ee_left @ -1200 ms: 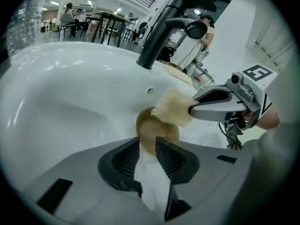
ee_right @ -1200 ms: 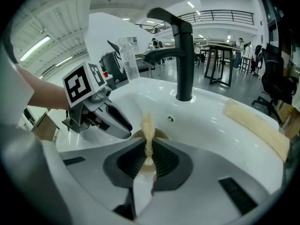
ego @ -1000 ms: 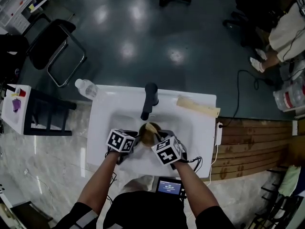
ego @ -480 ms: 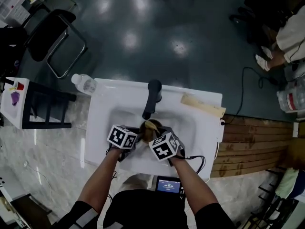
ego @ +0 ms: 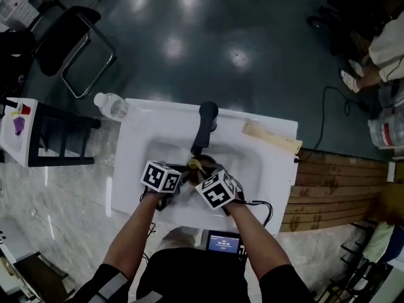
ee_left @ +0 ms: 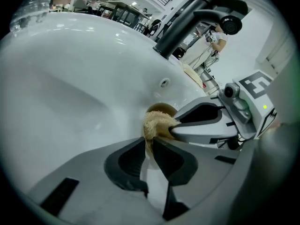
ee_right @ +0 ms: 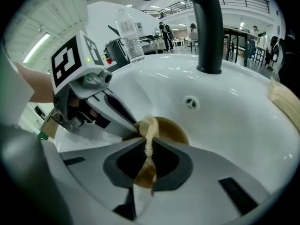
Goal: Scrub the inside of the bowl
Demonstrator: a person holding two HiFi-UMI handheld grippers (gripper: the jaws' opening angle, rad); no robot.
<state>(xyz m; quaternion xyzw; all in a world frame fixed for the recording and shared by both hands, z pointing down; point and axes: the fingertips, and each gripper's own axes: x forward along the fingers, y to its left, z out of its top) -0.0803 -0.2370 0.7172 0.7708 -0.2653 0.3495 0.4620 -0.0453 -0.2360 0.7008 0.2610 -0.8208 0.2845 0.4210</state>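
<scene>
A small brown bowl [ego: 203, 166] lies in the white sink [ego: 142, 144], just below the faucet. My left gripper [ego: 184, 181] is shut on the bowl's thin rim [ee_left: 148, 150], holding it tilted. From the right, my right gripper [ego: 200, 176] is shut on a tan fibrous scrubber [ee_right: 148, 128]. The scrubber [ee_left: 153, 125] is pressed into the bowl's brown inside [ee_right: 169, 131]. In the left gripper view the right gripper's fingertips [ee_left: 178, 127] pinch the scrubber in front of the bowl [ee_left: 162, 110]. The two marker cubes hide most of the bowl in the head view.
A black faucet [ego: 204, 127] rises over the basin, its spout above the bowl [ee_right: 206, 27]. The overflow hole [ee_right: 190, 102] is in the basin's back wall. A clear water bottle [ego: 111, 106] lies at the sink's back left corner, a tan block [ego: 272, 138] at its back right. A chair [ego: 69, 49] stands further off.
Both grippers stay together at the bowl and have shifted a little toward the faucet. The scrubber sits deeper against the bowl's inside; both grips are the same.
</scene>
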